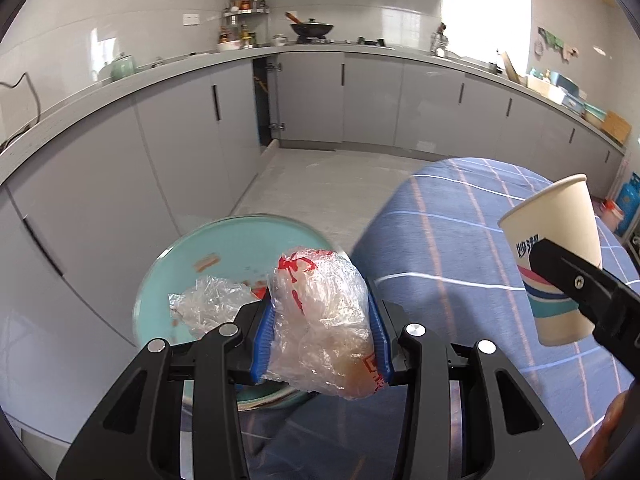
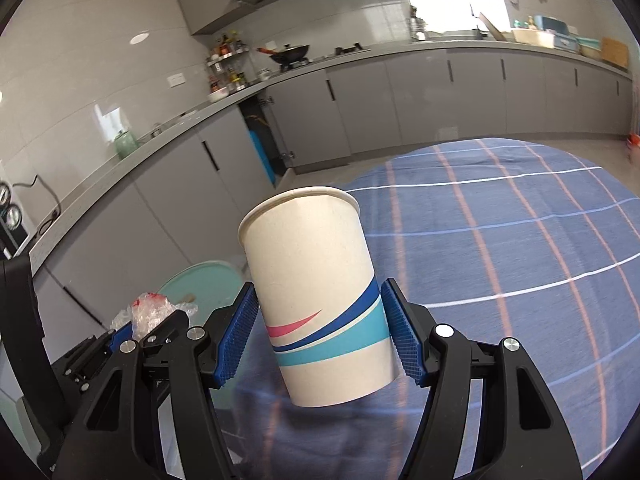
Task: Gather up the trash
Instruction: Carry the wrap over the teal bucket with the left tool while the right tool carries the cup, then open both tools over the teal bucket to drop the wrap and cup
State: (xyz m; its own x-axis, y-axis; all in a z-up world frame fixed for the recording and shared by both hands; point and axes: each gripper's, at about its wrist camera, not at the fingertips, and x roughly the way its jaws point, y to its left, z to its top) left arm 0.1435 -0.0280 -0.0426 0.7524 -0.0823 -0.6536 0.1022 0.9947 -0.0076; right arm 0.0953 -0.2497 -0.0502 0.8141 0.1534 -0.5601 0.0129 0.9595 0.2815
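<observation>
My left gripper [image 1: 320,332] is shut on a crumpled clear plastic bag [image 1: 320,320] with red print and holds it above a light blue plate [image 1: 224,248]. A second piece of crumpled plastic [image 1: 212,304] and food scraps lie on the plate. My right gripper [image 2: 316,328] is shut on a white paper cup [image 2: 316,300] with blue and pink stripes, held upright and slightly tilted above the table. The cup also shows in the left wrist view [image 1: 556,256], to the right of the bag. The left gripper and its bag [image 2: 148,308] show at the lower left of the right wrist view.
The round table has a blue plaid cloth [image 2: 520,240]. The plate sits at the table's left edge. Grey kitchen cabinets [image 1: 160,140] and a counter run behind, with one door ajar [image 1: 264,100]. A wok [image 1: 312,28] stands on the stove.
</observation>
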